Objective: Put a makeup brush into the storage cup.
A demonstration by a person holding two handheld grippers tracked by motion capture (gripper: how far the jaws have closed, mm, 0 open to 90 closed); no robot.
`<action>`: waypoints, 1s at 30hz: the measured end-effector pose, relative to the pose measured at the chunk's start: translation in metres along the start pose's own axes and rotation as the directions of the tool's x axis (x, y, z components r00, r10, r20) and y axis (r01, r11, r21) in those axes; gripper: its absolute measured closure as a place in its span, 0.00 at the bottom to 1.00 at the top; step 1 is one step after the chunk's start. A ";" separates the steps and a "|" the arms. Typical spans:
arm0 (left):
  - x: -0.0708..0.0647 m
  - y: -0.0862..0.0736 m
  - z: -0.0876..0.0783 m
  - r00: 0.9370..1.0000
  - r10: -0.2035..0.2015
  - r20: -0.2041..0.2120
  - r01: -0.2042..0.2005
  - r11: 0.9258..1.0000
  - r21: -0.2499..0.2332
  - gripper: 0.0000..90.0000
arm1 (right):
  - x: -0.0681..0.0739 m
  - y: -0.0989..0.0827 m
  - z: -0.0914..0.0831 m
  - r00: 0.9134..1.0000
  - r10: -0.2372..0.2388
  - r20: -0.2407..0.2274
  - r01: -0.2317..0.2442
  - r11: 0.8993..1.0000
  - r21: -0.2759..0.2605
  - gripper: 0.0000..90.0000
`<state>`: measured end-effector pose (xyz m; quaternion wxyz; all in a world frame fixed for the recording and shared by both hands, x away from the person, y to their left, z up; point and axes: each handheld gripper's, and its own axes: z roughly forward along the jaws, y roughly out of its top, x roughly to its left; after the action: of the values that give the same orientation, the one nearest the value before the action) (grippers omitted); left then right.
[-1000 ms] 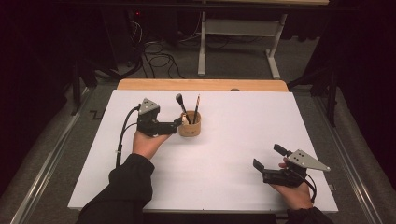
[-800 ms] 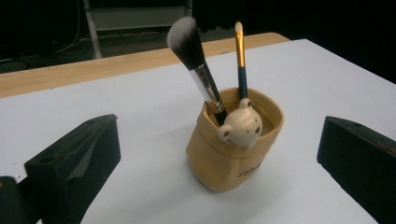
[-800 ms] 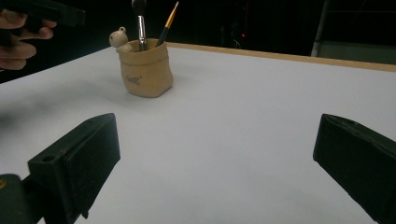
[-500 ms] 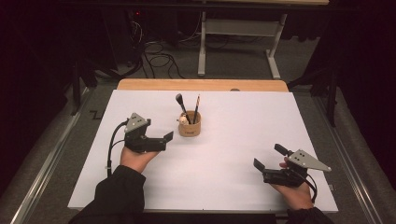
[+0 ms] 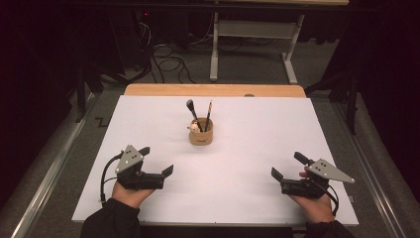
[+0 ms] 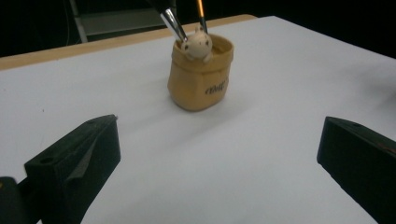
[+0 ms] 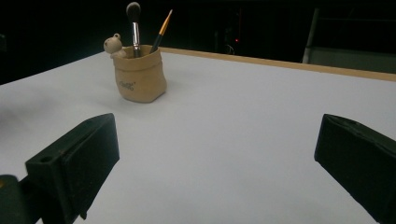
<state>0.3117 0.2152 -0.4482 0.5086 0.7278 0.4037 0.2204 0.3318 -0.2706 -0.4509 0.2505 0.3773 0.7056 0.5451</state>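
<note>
Standing between both grippers (image 5: 156, 161) (image 5: 286, 166): pot (image 5: 201, 135)

Tan pot (image 5: 201, 135), cream bear figure (image 6: 197, 45); black-tipped brush (image 7: 134, 27); orange-handled brush (image 7: 161, 31); white table (image 5: 257, 148).

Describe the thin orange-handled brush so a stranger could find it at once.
On the white table, look toward the far middle for the small tan pot. Two brushes stand in it: the thin orange-handled brush is the right-hand one from the high view, slimmer than the black fluffy-headed brush beside it.
</note>
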 end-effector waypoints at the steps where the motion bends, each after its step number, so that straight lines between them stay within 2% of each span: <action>1: 0.000 -0.006 -0.001 1.000 -0.005 0.010 0.005 1.000 0.004 0.00 | 0.000 0.000 0.000 1.000 -0.005 0.001 0.005 1.000 0.000 0.01; 3: 0.000 -0.012 -0.002 0.999 0.002 0.033 -0.003 1.000 0.029 0.00 | 0.001 0.001 -0.001 1.000 -0.010 0.007 0.010 1.000 -0.002 0.01; 9: -0.002 -0.015 0.002 0.997 0.051 0.060 -0.053 0.998 0.035 0.00 | 0.004 0.001 0.000 0.999 -0.029 0.020 0.029 1.000 -0.001 0.01; 10: -0.001 -0.016 0.002 0.997 0.045 0.060 -0.047 0.998 0.033 0.00 | 0.004 0.000 0.001 0.999 -0.030 0.021 0.030 1.000 0.003 0.01; 13: 0.008 -0.016 0.000 0.998 -0.014 0.063 0.014 1.000 0.001 0.00 | 0.002 -0.002 0.003 0.999 -0.026 0.035 0.025 1.000 0.005 0.01; 19: 0.016 -0.017 -0.006 0.998 -0.037 0.044 0.038 0.999 -0.028 0.00 | 0.002 -0.002 0.001 0.999 -0.024 0.046 0.024 1.000 0.000 0.01; 30: 0.012 -0.017 -0.002 0.999 -0.030 0.044 0.030 0.999 -0.013 0.00 | -0.002 -0.002 -0.001 0.999 -0.018 0.037 0.018 1.000 -0.002 0.01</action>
<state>0.3106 0.2288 -0.4641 0.5254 0.7229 0.4019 0.1996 0.3314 -0.2727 -0.4525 0.2685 0.3807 0.7037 0.5365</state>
